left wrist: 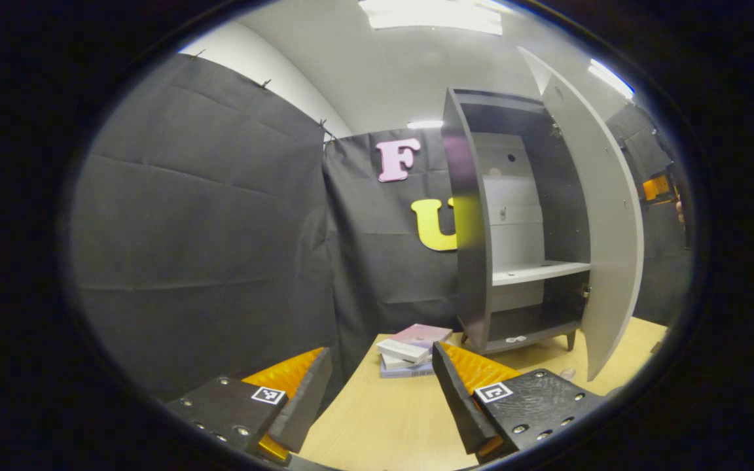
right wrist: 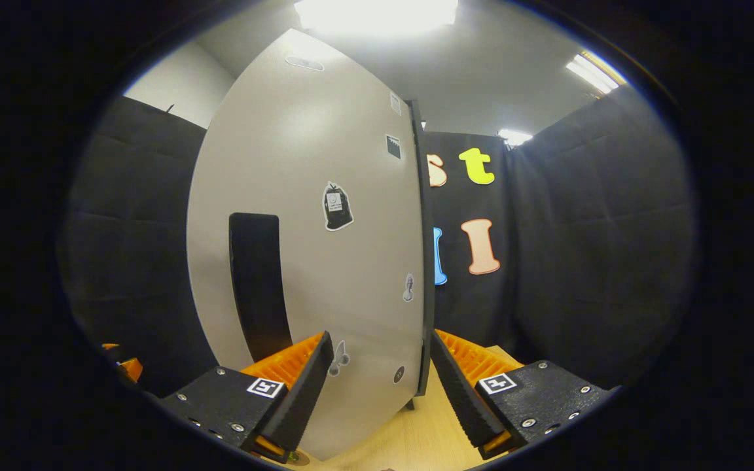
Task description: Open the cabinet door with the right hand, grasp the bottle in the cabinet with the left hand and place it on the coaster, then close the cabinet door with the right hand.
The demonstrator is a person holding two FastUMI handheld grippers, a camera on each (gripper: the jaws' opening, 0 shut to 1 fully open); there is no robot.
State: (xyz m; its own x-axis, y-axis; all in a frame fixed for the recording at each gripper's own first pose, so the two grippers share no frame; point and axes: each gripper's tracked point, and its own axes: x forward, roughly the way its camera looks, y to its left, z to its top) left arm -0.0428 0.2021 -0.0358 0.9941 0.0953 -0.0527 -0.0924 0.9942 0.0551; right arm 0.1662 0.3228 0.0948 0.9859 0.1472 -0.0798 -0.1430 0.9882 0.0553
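I see the tall cabinet (left wrist: 475,261) standing on the wooden table (left wrist: 383,418), near the back wall of black cloth. Its door (left wrist: 606,229) is swung wide open, and in the right gripper view the pale front of the door (right wrist: 311,216) is very close to me. The door has a long dark handle (right wrist: 256,288) and a few small stickers on it. Inside the cabinet I see a white shelf (left wrist: 540,269) and a dark floor under it. I cannot tell where the bottle is, and I cannot pick out the coaster. There is only a small pale thing (left wrist: 516,339) on the cabinet floor and a small clear thing (left wrist: 567,373) on the table by the door, both too little to name. A short stack of books (left wrist: 411,350) lies on the table just left of the cabinet. My left gripper (left wrist: 383,386) is spread wide over the table with nothing between its fingers. My right gripper (right wrist: 382,386) is spread wide too, right by the bottom of the door, with the door's far edge between its fingers but not pinched.
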